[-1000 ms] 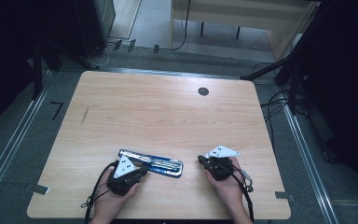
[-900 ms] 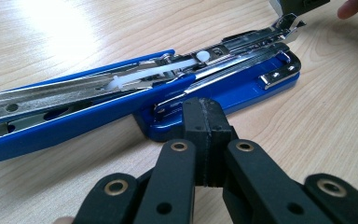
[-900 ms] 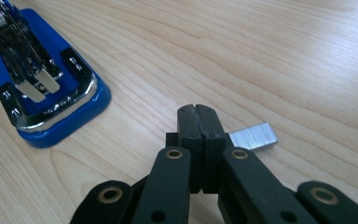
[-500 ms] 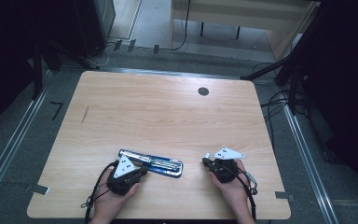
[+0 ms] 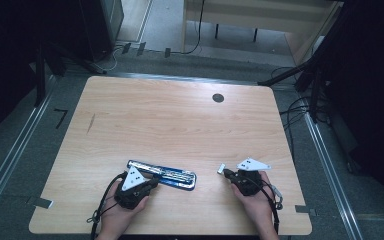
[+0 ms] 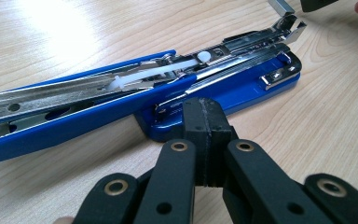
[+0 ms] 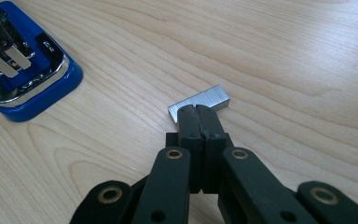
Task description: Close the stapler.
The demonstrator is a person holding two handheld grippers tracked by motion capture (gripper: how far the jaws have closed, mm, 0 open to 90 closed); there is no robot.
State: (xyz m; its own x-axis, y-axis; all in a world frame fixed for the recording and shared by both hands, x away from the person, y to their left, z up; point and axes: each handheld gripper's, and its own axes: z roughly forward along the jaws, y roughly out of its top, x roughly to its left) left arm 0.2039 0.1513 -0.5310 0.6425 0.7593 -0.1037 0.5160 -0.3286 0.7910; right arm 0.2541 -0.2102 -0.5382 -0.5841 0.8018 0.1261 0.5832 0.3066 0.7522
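Note:
A blue stapler (image 5: 166, 175) lies swung open on the wooden table (image 5: 180, 120), its metal staple channel (image 6: 121, 86) laid bare. My left gripper (image 5: 154, 183) is shut, with its tips (image 6: 206, 106) resting against the hinge end of the stapler's blue base (image 6: 242, 88). To the right, my right gripper (image 5: 226, 173) is shut, and its tips (image 7: 196, 112) pinch the near corner of a short silver staple strip (image 7: 205, 99). The strip (image 5: 221, 169) sticks out toward the stapler's front end (image 7: 28, 79), a short gap away.
A black round grommet (image 5: 218, 98) sits in the far part of the tabletop, and a dark scratch (image 5: 91, 123) marks the left side. Both hands rest near the front edge. Cables and metal rails lie on the floor around the table.
My right hand has shifted slightly to the right, away from the stapler, with the strip at its tips. The left gripper and the stapler have stayed put.

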